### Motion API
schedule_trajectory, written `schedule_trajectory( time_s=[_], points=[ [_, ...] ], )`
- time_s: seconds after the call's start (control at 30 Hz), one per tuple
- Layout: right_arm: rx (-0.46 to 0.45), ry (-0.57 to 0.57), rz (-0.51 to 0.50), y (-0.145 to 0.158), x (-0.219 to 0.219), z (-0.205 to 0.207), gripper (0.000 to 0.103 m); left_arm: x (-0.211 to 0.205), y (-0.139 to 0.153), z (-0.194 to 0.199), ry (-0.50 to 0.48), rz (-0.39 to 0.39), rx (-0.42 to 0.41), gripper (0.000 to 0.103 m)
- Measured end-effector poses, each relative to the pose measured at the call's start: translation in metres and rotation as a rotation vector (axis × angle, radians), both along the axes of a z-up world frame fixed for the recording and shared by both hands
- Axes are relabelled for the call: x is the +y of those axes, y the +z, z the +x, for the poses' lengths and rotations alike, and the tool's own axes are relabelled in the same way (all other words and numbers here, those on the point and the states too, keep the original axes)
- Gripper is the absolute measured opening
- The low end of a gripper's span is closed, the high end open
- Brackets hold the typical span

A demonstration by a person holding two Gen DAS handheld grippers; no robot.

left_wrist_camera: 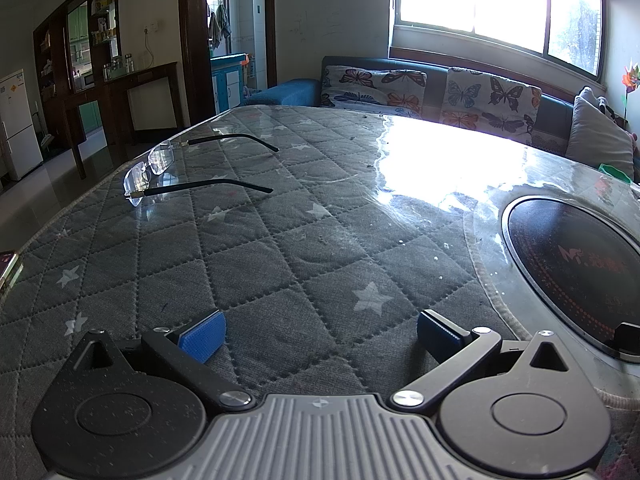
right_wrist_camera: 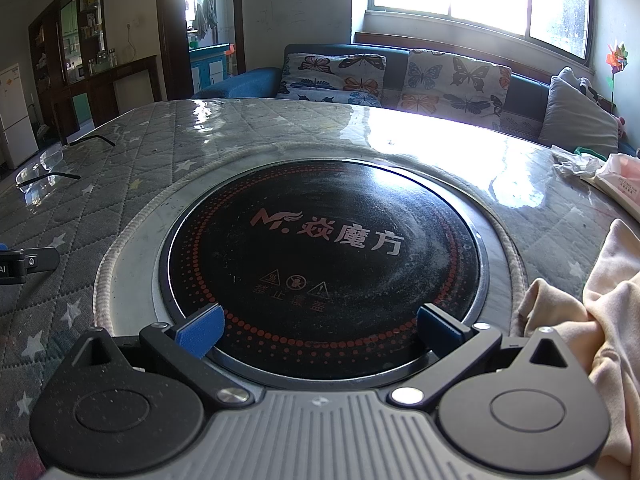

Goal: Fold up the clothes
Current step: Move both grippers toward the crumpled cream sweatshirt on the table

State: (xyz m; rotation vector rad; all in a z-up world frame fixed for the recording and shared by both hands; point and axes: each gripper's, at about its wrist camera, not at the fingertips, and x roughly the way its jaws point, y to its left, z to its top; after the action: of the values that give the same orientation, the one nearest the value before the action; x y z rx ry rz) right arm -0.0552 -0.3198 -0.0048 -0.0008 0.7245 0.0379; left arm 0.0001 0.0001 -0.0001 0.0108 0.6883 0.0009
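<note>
My left gripper [left_wrist_camera: 320, 332] was wide open with nothing between its blue pads [left_wrist_camera: 202, 334], and it sat low over the gray quilted cover [left_wrist_camera: 280, 248] with white stars that lay on the table. My right gripper [right_wrist_camera: 320, 330] was wide open too and held nothing; its blue pads [right_wrist_camera: 202, 332] hung over the near rim of the round black cooktop [right_wrist_camera: 320, 248] set in the middle of the table. The cloth to fold, a soft cream garment [right_wrist_camera: 592, 320], lay in a crumpled heap at the near right edge of the table, just beside my right gripper but not touching its fingers. Off at the left edge of the right view I could see a bit of the other gripper's black finger. Farther out, near the far left edge of the table, a pair of rimless glasses [left_wrist_camera: 160, 168] lay with both arms open. At the far right edge were some crumpled bags [right_wrist_camera: 600, 172]. Past the table stood a blue sofa [left_wrist_camera: 436, 70] with butterfly cushions [left_wrist_camera: 374, 88], and a bright window [left_wrist_camera: 500, 4] above it.
</note>
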Motion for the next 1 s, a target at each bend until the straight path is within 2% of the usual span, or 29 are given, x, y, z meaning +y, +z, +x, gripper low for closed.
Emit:
schedule_trajectory(
  time_s=[0.8,1.0],
  points=[
    [0.001,0.008,0.006,0.002,-0.003,-0.002,0.103,-0.001,0.002,0.003,0.011,0.004,0.025,0.103],
    [-0.034,0.022,-0.020,0.013,-0.006,-0.015,0.103,-0.003,0.004,0.004,0.018,0.004,0.039,0.103]
  ],
)
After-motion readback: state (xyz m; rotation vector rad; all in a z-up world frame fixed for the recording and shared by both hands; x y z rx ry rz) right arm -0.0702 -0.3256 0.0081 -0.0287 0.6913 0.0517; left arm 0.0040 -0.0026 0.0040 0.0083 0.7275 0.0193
